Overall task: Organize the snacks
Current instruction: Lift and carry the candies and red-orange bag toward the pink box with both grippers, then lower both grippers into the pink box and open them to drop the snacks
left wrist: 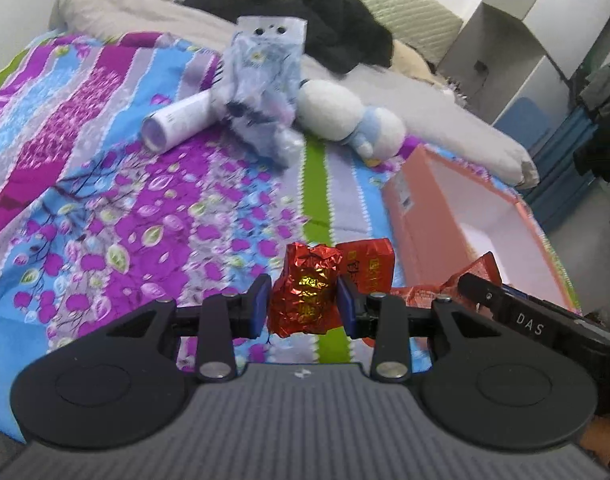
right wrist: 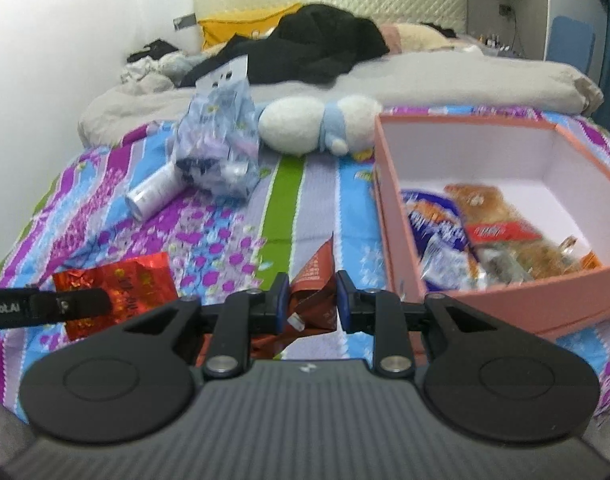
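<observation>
My left gripper (left wrist: 304, 300) is shut on a crumpled red foil snack packet (left wrist: 307, 290), held just above the bedspread. A second red packet (left wrist: 367, 266) lies behind it. My right gripper (right wrist: 308, 300) is shut on a brown-red snack packet (right wrist: 315, 290), which also shows at the right in the left wrist view (left wrist: 437, 286). The red foil packet (right wrist: 117, 284) shows left of it under the left gripper's finger. A pink open box (right wrist: 385, 184) stands to the right and holds several snack packets (right wrist: 485, 232). The box also appears in the left wrist view (left wrist: 425, 216).
On the flowered bedspread (left wrist: 125, 208) farther back lie a clear bag of small items (right wrist: 217, 144), a white tube (right wrist: 153, 192) and a white-and-blue plush toy (right wrist: 321, 124). Black clothes (right wrist: 317, 48) and a grey duvet (right wrist: 465, 76) lie behind. A white cabinet (left wrist: 517, 40) stands right.
</observation>
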Available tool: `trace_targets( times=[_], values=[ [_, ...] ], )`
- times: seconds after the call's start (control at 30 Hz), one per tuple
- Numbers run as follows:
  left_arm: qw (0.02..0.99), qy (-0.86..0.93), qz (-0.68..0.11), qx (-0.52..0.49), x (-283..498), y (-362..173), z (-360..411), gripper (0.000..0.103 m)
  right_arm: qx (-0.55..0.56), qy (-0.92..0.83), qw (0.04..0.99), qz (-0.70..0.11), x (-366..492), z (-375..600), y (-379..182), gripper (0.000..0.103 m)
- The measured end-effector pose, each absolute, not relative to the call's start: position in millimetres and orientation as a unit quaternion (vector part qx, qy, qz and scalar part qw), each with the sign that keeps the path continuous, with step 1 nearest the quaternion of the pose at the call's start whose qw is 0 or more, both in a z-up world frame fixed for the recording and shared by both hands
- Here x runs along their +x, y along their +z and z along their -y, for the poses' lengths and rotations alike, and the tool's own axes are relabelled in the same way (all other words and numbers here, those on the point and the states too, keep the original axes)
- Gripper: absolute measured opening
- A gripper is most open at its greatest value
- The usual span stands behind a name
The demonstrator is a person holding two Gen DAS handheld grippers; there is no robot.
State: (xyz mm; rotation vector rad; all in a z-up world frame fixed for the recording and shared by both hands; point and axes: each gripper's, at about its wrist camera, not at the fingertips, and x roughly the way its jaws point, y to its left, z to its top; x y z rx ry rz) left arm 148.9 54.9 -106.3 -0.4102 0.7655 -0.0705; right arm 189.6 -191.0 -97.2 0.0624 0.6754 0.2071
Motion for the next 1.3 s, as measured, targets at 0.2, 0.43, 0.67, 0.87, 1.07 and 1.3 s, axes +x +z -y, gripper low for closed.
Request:
trace_targets(
  times=[0.2,0.43,0.67,0.87,1.07,1.3],
  values=[
    [0.917,-0.055,-0.347,-0.190,160,-72,-34,0.041,0.029,0.091,0.948,-0.303,191,209,-65,0.028],
    [0.930,-0.091,-0.311,-0.173,174,-25,-1,0.041,0.045,0.083,0.957,-0.276,193,235,-32,0.028],
    [0.939,-0.125,-0.282,-0.154,195,13,39,0.041,0.052,0.067,0.965,-0.248,197,268,-5,0.028],
    [0.938,-0.165,-0.272,-0.140,222,37,78,0.041,0.057,0.043,0.971,-0.228,205,303,8,0.028],
    [0.932,-0.187,-0.286,-0.120,259,30,119,0.041,0.068,0.013,0.968,-0.243,228,337,-6,0.028],
    [0.912,-0.200,-0.345,-0.099,320,-21,154,0.041,0.087,-0.016,0.948,-0.304,269,364,-59,0.028]
  ],
)
